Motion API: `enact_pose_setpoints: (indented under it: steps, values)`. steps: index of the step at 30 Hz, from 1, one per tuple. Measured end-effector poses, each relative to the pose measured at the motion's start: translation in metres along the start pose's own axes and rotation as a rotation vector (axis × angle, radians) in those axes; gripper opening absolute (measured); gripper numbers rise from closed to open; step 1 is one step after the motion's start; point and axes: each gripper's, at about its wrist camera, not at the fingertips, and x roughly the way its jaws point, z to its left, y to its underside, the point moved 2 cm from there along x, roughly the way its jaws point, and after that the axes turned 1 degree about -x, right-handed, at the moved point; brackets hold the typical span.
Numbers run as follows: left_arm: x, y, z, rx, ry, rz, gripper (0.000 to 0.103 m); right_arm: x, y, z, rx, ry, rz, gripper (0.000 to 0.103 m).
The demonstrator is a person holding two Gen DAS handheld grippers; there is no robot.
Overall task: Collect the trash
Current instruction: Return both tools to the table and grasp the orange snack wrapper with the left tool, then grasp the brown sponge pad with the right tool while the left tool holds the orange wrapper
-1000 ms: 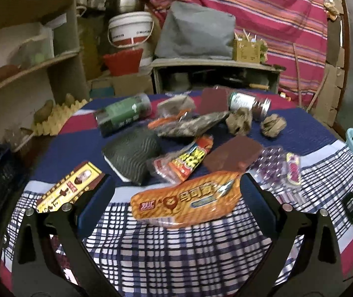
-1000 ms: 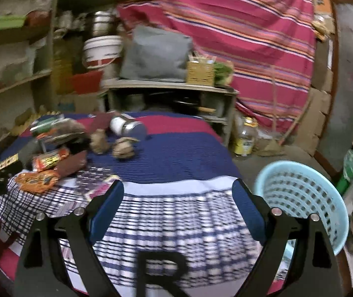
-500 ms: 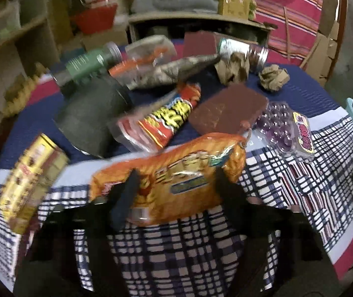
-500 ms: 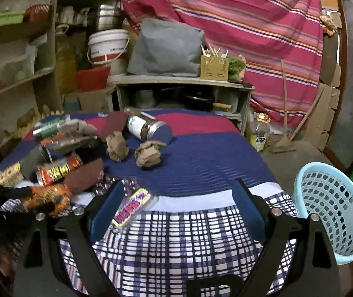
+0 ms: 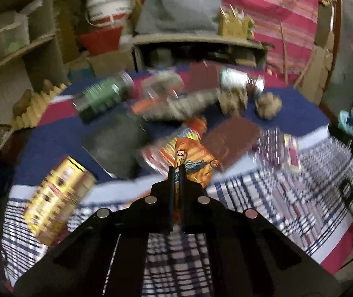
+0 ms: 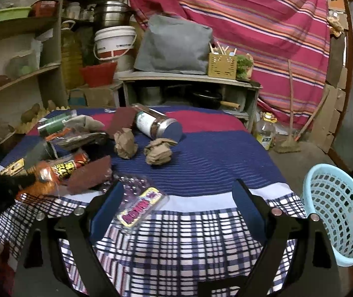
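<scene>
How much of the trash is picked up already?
Barely started. The light blue plastic basket beside the table looks empty, as far as its inside shows. The left gripper has just closed on the orange snack wrapper, so that piece is in hand. The right gripper is open and holds nothing. Two crumpled brown paper balls, the glass jar and other wrappers are left.

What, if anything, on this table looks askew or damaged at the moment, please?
The glass jar lies tipped on its side, not upright. Two brown paper wads beside it are crumpled. The orange snack wrapper is bunched between the shut left gripper fingers. Nothing looks spilled.
</scene>
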Motion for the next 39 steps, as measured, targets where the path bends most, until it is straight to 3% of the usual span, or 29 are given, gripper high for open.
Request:
enact_pose_setpoints:
  steps: [9,20,33,35,37,39]
  values:
    - [-0.019,-0.052,0.043,-0.094,-0.059,-0.128,0.001,0.024,-0.006,0.036,-0.036,-0.057,0.035,0.087]
    - [0.0,-0.032,0.087,-0.147,-0.089,-0.069,0.001,0.068,-0.001,0.108,-0.189,-0.12,0.154,0.095]
    - [0.003,-0.032,0.099,-0.192,-0.057,-0.068,0.001,0.096,0.002,0.141,-0.258,-0.099,0.256,0.095]
    - [0.004,-0.033,0.098,-0.189,-0.054,-0.069,0.001,0.097,0.003,0.141,-0.259,-0.095,0.259,0.094]
    - [0.003,-0.034,0.097,-0.187,-0.054,-0.071,0.001,0.097,0.002,0.141,-0.254,-0.098,0.255,0.083]
    - [0.003,-0.035,0.096,-0.186,-0.057,-0.075,0.001,0.096,0.002,0.139,-0.246,-0.11,0.252,0.083]
